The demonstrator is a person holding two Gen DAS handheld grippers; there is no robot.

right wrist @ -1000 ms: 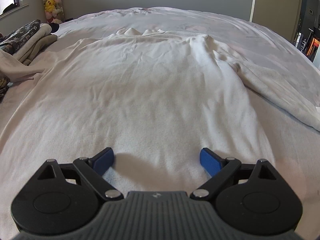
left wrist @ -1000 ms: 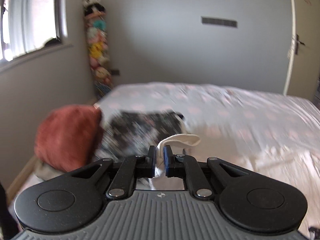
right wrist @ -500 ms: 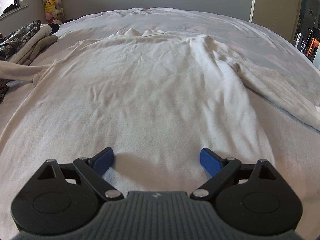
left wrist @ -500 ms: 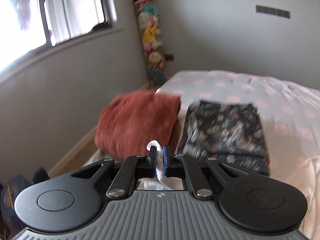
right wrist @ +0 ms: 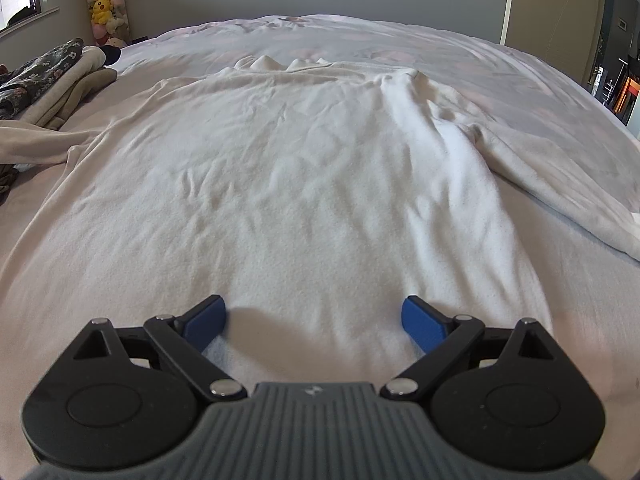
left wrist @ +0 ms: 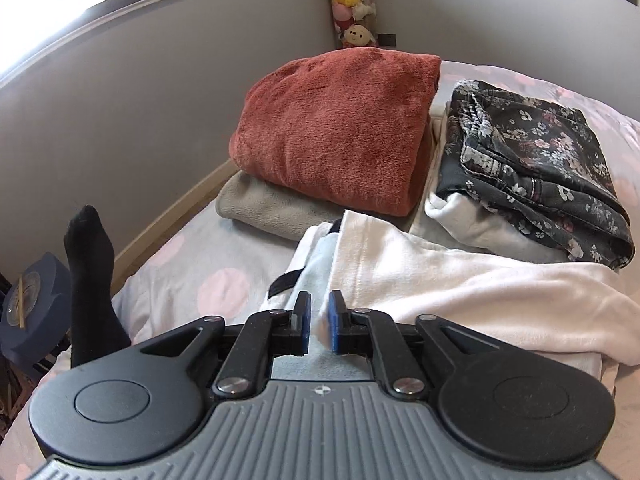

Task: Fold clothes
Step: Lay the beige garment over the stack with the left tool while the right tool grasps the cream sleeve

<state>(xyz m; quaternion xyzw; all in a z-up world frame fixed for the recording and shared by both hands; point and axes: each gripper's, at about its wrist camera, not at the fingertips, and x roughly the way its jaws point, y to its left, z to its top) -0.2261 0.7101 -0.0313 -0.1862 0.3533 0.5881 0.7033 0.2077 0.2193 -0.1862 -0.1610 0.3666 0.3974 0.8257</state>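
Note:
A cream sweater (right wrist: 304, 160) lies spread flat on the bed, collar at the far end. Its left sleeve (left wrist: 440, 276) stretches out towards the folded piles at the bed's left edge. My left gripper (left wrist: 318, 322) hovers low over that sleeve's cuff end. Its jaws are opening: a narrow gap shows between the blue pads, with the pale cloth below and no pad pressing on it. Over the sweater's near hem my right gripper (right wrist: 314, 320) stands wide open with nothing between its fingers. The right sleeve (right wrist: 560, 184) trails off to the right.
A rust-red fleece (left wrist: 340, 128) sits folded on a beige garment (left wrist: 256, 204), next to a dark floral garment (left wrist: 532, 152) on white cloth. A person's foot in a black sock (left wrist: 90, 276) stands by the bed's left edge. Plush toys (left wrist: 352, 4) hang in the corner.
My left gripper swung left and down to the bed's edge, carrying the sleeve cuff it was shut on; its pads have now parted. The right gripper has not moved.

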